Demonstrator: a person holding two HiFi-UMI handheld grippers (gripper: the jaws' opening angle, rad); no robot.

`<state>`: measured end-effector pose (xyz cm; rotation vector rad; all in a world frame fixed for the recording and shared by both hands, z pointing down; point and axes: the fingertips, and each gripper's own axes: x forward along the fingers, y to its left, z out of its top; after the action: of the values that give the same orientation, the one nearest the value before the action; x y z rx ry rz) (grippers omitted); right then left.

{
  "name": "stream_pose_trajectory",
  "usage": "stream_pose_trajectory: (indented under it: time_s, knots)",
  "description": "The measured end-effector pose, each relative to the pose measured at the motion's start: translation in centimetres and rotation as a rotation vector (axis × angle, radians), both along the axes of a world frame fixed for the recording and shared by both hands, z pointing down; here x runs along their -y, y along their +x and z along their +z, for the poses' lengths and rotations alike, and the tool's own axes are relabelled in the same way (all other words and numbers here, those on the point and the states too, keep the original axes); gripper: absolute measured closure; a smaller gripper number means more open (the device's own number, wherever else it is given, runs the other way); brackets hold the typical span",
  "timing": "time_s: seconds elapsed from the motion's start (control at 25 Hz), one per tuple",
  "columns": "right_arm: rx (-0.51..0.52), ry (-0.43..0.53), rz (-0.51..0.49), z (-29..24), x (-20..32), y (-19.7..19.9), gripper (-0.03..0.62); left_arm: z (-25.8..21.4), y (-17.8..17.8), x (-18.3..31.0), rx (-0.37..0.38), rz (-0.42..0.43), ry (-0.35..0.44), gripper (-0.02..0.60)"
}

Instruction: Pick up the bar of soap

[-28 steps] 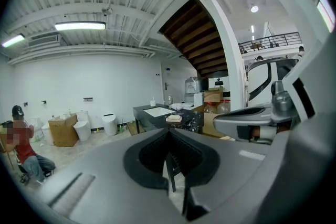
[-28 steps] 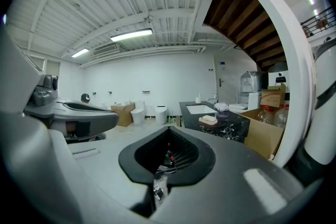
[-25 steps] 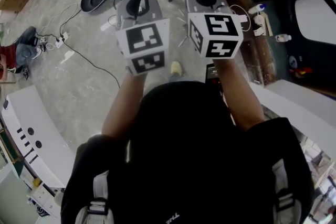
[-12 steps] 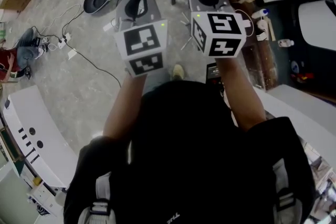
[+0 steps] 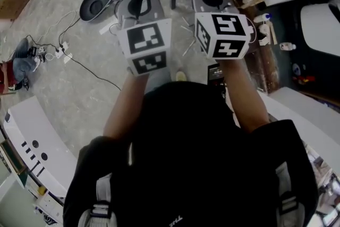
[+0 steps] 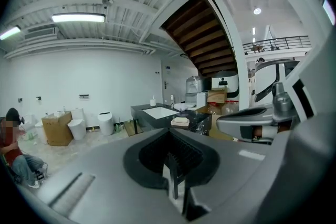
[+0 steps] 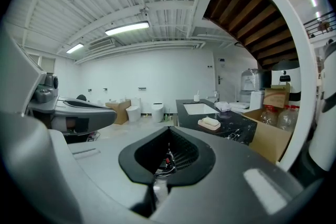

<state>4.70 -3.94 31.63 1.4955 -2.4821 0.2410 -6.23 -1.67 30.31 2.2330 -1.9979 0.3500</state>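
Soap in dish (on countertop)

Pale bar of soap on dish

The broad grey right gripper points level, its jaws pressed together with nothing between them. Beyond its tip stands a black stone counter. On that counter a pale cream bar of soap lies on a small light dish, just in front of the counter's white sunken basin.
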Motion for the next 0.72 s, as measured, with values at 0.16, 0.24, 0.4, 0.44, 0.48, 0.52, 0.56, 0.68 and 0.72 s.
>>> stream_pose_trajectory:
  time_s: [0.16, 0.24, 0.4, 0.44, 0.48, 0.52, 0.56, 0.68, 0.72]
  knots:
    - [-0.006, -0.003, 0.014, 0.0, 3.8, -1.3, 0.580, 0.0, -1.5, 3.9, -0.004, 0.011, -0.003, 0.586]
    - [-0.009, -0.005, 0.018, -0.1, 5.4, -2.0, 0.580, -0.1, -2.2, 5.7, -0.006, 0.015, -0.005, 0.586]
    - [-0.013, -0.006, 0.029, -0.5, 8.1, -3.0, 0.580, -0.5, -3.1, 8.6, -0.007, 0.028, -0.005, 0.586]
    - [-0.014, -0.006, 0.034, -0.5, 8.7, -3.1, 0.580, -0.5, -3.3, 9.2, -0.009, 0.033, -0.006, 0.586]
    - [-0.016, -0.005, 0.040, -0.6, 9.3, -3.3, 0.580, -0.5, -3.4, 9.7, -0.010, 0.039, -0.006, 0.586]
    - [-0.016, -0.004, 0.045, -0.8, 9.9, -3.5, 0.580, -0.6, -3.6, 10.3, -0.011, 0.045, -0.007, 0.586]
    - [-0.017, -0.003, 0.049, -0.9, 10.3, -3.7, 0.580, -0.6, -3.7, 10.8, -0.011, 0.050, -0.008, 0.586]
    - [-0.025, -0.004, 0.064, -1.0, 11.5, -4.0, 0.580, -0.6, -3.9, 12.2, -0.016, 0.068, -0.012, 0.586]
    - [-0.028, -0.005, 0.071, -1.0, 11.9, -4.0, 0.580, -0.6, -3.9, 12.7, -0.018, 0.074, -0.012, 0.586]
